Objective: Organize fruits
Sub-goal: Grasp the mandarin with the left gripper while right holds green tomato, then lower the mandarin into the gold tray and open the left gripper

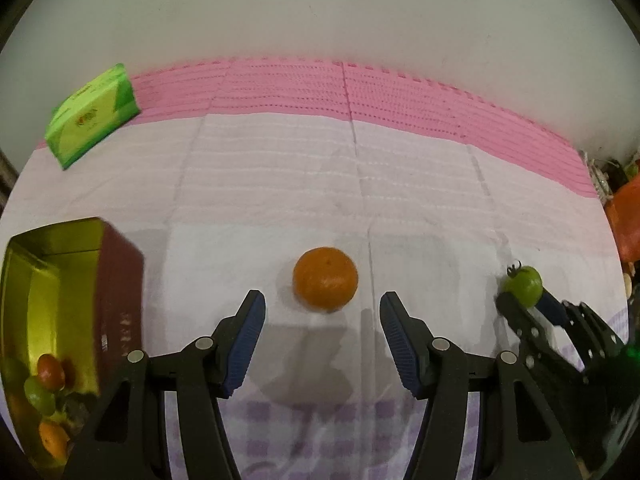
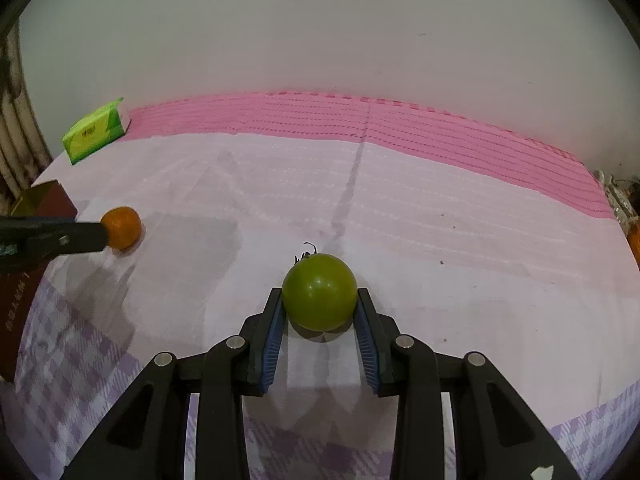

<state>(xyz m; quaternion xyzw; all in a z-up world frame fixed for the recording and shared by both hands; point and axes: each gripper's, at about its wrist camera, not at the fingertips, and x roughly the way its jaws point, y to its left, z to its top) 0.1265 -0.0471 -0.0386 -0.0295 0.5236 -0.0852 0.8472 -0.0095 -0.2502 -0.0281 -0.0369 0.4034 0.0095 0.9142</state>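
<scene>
Pale wall backs the bench [image 1: 280, 184], which carries a white cloth with a pink band along its far edge and lilac checks along the near edge. Your view of the tin [image 1: 60, 280] at the left edge is cut off by the frame; its gold interior holds several fruits, blurred and partly hidden by the gripper body, so you cannot count them. Clutter past the right edge is too dark to identify. A green carton [image 1: 92, 120] sits at the far-left corner. The middle and far stretch of the cloth lie open.

Your left gripper [image 1: 322, 320] has its jaws spread wide, gripping nothing; the orange [image 1: 325, 279] sits on the cloth just beyond the fingertips, apart from both pads. Its skin is matte and dimpled.

Your right gripper [image 2: 320, 312] has both blue pads pressed against the green tomato [image 2: 319, 291], which is glossy, round and carries a dry dark stem on its far side.
</scene>
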